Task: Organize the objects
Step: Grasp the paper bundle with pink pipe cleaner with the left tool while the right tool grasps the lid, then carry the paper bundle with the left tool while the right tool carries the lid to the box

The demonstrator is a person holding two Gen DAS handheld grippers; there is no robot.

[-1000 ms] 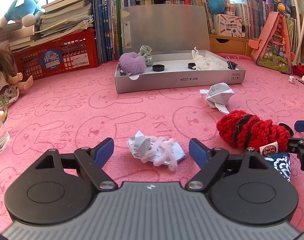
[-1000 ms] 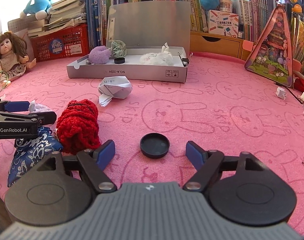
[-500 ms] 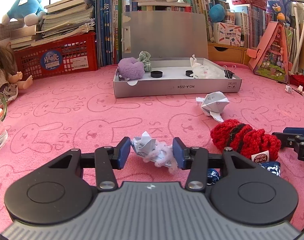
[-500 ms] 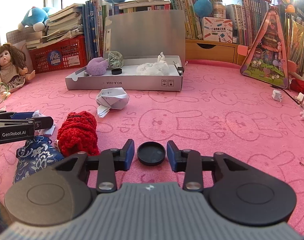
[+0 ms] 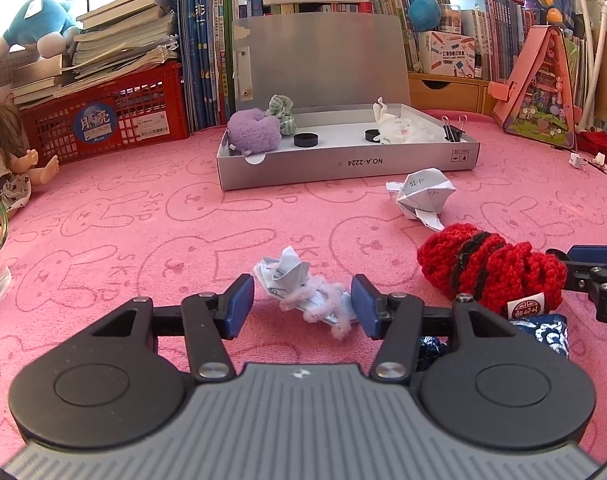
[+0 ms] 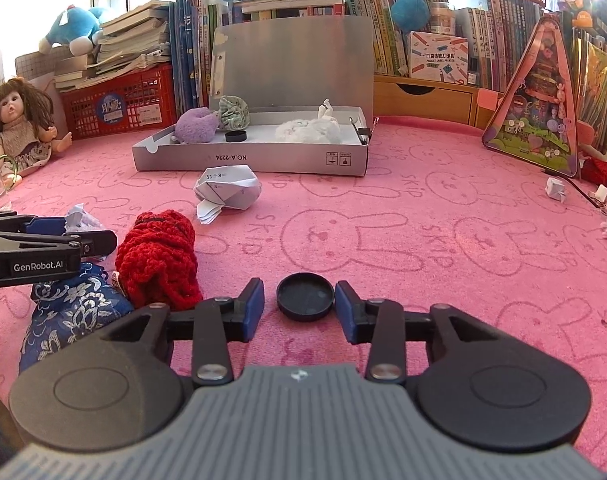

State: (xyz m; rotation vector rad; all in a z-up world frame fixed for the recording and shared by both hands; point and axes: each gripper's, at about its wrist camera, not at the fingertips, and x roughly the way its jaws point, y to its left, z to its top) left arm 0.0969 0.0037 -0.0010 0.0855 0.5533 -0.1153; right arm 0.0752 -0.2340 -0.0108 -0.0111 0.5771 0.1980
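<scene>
A crumpled paper wad with a pink pipe cleaner (image 5: 303, 288) lies on the pink rabbit-print cloth between the blue pads of my left gripper (image 5: 301, 304). Both pads touch it while the jaws are opening slightly. My right gripper (image 6: 299, 300) is shut on a flat black cap (image 6: 305, 298) that rests on the cloth. The open silver box (image 5: 343, 164) stands farther back and holds a purple plush (image 5: 253, 134), a green scrunchie, two black caps, a white fluffy thing (image 5: 403, 132) and binder clips.
A folded paper ball (image 6: 229, 190), a red knitted piece (image 6: 159, 260) and a blue brocade pouch (image 6: 71, 312) lie between the two grippers. A doll (image 6: 19, 128), a glass and a red crate (image 5: 103, 120) stand left. A pink triangular toy house (image 6: 535, 120) stands right. Books line the back.
Both grippers went from wide open to closed, the left around the paper wad and the right around the black cap. Neither hand has shifted.
</scene>
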